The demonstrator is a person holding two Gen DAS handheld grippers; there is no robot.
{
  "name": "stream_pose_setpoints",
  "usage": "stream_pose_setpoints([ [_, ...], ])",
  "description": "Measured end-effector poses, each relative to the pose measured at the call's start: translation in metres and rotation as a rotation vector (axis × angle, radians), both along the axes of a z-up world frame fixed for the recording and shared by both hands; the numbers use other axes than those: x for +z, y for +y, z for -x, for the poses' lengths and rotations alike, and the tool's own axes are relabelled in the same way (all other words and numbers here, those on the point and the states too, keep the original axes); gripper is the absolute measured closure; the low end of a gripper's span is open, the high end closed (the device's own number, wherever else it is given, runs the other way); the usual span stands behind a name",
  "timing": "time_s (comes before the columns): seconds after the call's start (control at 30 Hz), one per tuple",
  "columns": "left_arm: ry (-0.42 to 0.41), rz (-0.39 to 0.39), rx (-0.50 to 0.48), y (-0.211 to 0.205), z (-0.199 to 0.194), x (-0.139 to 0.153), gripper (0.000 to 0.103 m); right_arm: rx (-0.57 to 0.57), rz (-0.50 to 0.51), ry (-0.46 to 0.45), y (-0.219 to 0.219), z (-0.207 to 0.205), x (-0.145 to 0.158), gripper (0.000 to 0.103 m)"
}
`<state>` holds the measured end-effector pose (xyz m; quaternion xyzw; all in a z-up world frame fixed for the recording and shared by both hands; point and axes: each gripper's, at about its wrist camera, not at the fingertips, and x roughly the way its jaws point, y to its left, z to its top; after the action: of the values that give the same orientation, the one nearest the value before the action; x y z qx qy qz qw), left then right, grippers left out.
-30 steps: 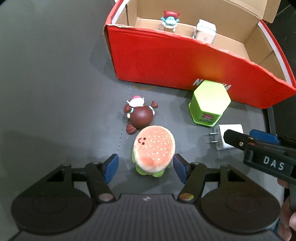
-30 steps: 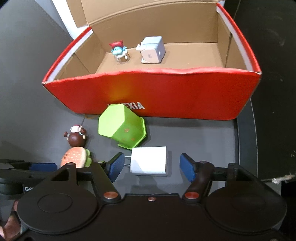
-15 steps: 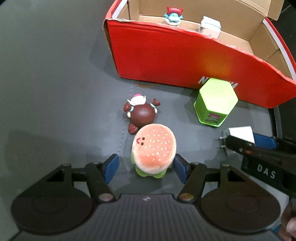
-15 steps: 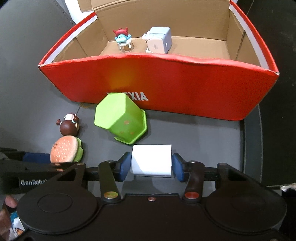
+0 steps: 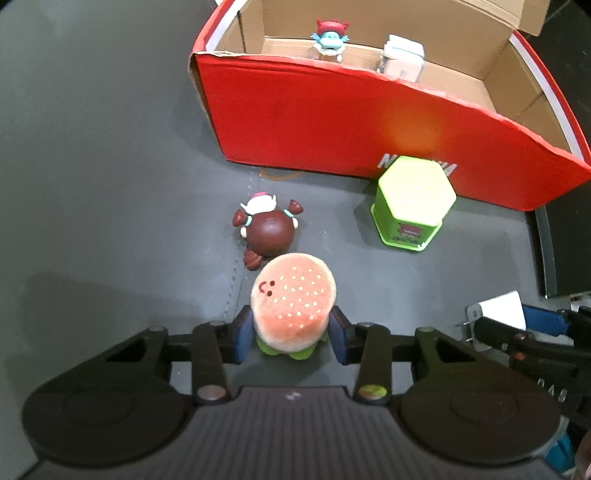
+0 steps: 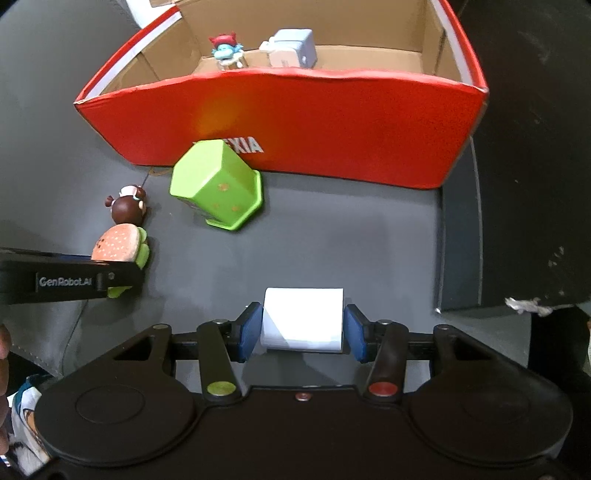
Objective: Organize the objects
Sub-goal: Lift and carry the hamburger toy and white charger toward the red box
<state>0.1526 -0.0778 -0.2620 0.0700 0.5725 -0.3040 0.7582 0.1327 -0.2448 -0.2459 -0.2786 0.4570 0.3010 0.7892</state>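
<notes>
The red cardboard box (image 5: 369,122) stands open on the dark grey tabletop (image 5: 110,184), and everything else is placed here against it. Inside the box, near its far wall, a small blue figure with a red hat (image 5: 330,35) stands beside a pale grey cube-shaped charger (image 5: 402,59). Just in front of the box's red front wall, partly covering its white lettering, sits a lime-green hexagonal container (image 5: 412,201). Further out from the box, toward its left end, a brown round-headed figurine (image 5: 267,232) lies on the tabletop, and touching its near side is a plush hamburger toy (image 5: 291,306). The left tool (image 5: 291,336) has just been closing, and its blue pads (image 5: 243,336) now press on both sides of the hamburger toy, pinching it low on the bun where it rests on the tabletop. Well in front of the box's right half, the right tool (image 6: 303,334) has likewise just closed its jaws, and its blue pads (image 6: 249,332) clamp a white wall charger (image 6: 303,317) from either side. In the left wrist view the charger's metal prongs (image 5: 467,325) stick out to the left. Both tools point steeply down at the tabletop.
</notes>
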Motion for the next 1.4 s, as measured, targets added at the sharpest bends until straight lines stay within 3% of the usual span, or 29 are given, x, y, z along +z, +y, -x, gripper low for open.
stream_pose_setpoints([
  [0.13,0.000,-0.002,0.005,0.002,0.001,0.000,0.062,-0.028,0.001,0.005,-0.002,-0.005,0.004,0.052],
  [0.2,0.009,0.008,0.018,0.005,0.000,0.001,0.062,-0.043,-0.012,0.001,-0.008,-0.005,0.009,0.036],
  [0.3,-0.002,0.024,0.036,0.011,-0.001,0.008,0.062,-0.040,-0.034,-0.010,-0.008,-0.005,0.013,0.020],
  [0.43,-0.018,0.058,0.049,0.017,-0.001,0.020,0.062,-0.024,-0.029,-0.002,-0.002,-0.003,0.010,0.018],
  [0.93,-0.027,0.091,0.082,0.014,-0.010,0.025,0.062,0.073,0.126,-0.077,0.013,0.009,-0.016,0.019],
  [1.07,-0.034,0.091,0.072,0.013,-0.010,0.025,0.062,0.099,0.133,-0.089,0.017,0.011,-0.020,0.024],
  [1.17,-0.012,0.098,0.079,0.015,-0.011,0.024,0.062,0.123,0.127,-0.103,0.019,0.014,-0.018,0.042],
  [1.4,-0.025,0.089,0.088,0.019,-0.009,0.029,0.062,0.137,0.102,-0.088,0.014,0.017,-0.007,0.042],
])
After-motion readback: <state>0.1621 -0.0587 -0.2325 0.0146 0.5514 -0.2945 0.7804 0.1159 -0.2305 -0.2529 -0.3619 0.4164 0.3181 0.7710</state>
